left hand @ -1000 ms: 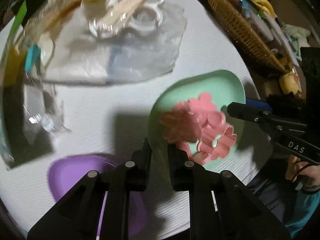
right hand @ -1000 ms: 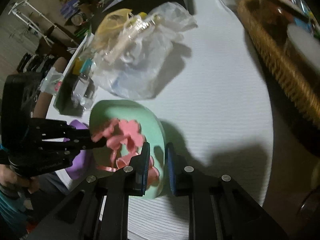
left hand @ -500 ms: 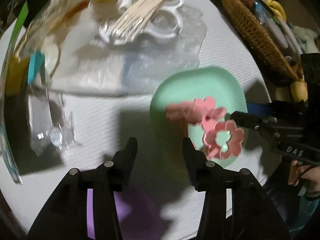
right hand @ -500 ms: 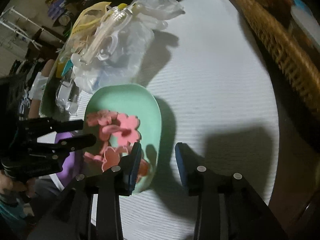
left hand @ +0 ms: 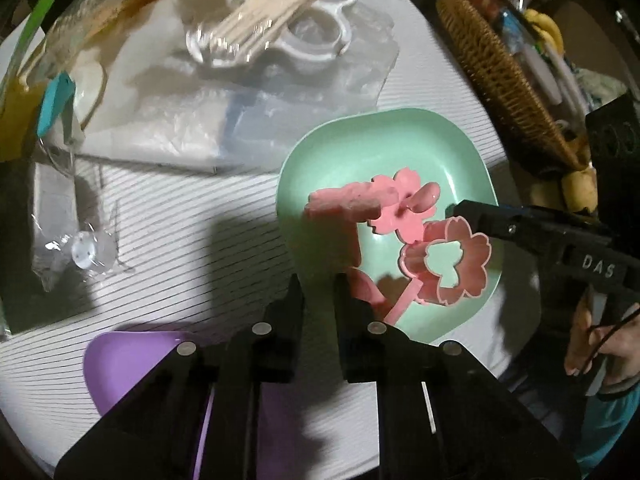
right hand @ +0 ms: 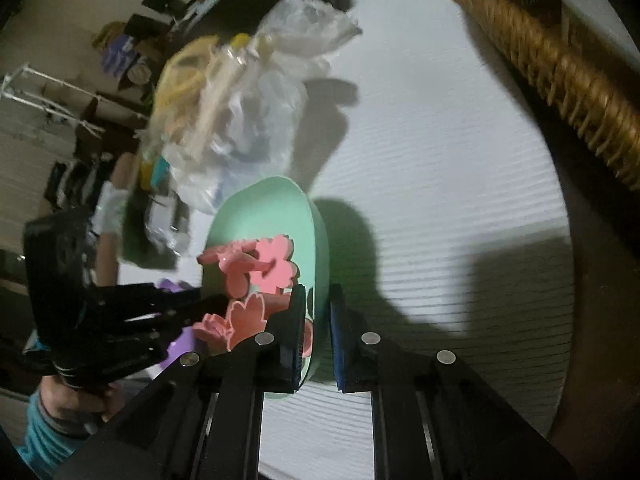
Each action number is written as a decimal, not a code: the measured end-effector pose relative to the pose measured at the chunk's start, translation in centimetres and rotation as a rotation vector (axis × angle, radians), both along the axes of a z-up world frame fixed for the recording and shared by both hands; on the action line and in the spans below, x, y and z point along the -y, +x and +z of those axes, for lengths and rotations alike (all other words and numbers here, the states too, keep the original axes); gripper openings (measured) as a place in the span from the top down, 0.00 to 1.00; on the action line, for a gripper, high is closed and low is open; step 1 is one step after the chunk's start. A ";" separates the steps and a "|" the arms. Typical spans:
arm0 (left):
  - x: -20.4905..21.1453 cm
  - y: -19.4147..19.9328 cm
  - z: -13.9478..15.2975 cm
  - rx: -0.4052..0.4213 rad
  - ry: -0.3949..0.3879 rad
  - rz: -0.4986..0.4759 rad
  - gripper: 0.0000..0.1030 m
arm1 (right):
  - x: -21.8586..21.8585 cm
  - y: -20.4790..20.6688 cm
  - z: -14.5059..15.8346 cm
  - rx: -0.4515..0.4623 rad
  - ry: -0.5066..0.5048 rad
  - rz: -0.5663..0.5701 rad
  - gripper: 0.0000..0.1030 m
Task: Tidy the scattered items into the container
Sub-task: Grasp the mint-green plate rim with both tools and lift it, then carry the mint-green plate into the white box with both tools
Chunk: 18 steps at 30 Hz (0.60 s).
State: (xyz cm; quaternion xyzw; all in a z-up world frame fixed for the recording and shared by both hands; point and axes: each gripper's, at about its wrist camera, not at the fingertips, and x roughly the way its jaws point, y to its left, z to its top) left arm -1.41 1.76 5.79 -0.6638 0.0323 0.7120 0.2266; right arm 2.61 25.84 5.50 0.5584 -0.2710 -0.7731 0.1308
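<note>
At opposite rims of the green dish, left gripper and right gripper close, apparently pinching it steady so the pink flower cutters stay inside.

Setting: lived-in home room. Evidence: round desk under a white ribbed cloth; wicker basket of snacks and bananas at its edge; loose plastic bags of craft sticks. Right wrist view background: stacked cardboard boxes, white drying rack, household clutter along the wall.
</note>
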 end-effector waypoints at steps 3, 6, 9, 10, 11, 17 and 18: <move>0.3 -1.0 2.3 0.002 0.036 0.009 0.87 | -0.3 -1.1 2.4 -0.017 0.006 0.012 0.90; 0.8 -2.1 5.2 -0.018 0.055 0.019 0.87 | -0.3 -2.2 5.0 -0.045 0.015 0.020 0.90; 0.9 -4.4 7.6 -0.038 0.068 0.032 0.87 | 0.3 -4.2 8.0 -0.072 0.015 0.028 0.90; 0.7 -5.5 8.2 -0.038 0.077 0.039 0.87 | 0.4 -5.0 8.9 -0.081 0.012 0.027 0.90; 0.9 -6.6 9.2 -0.041 0.087 0.053 0.87 | 0.4 -6.0 10.0 -0.092 0.000 0.027 0.90; 3.2 -14.1 14.2 -0.109 0.117 0.129 0.87 | 2.6 -13.8 16.4 -0.167 0.058 0.074 0.90; 3.7 -15.5 14.8 -0.116 0.118 0.142 0.87 | 2.9 -15.3 17.1 -0.175 0.052 0.076 0.90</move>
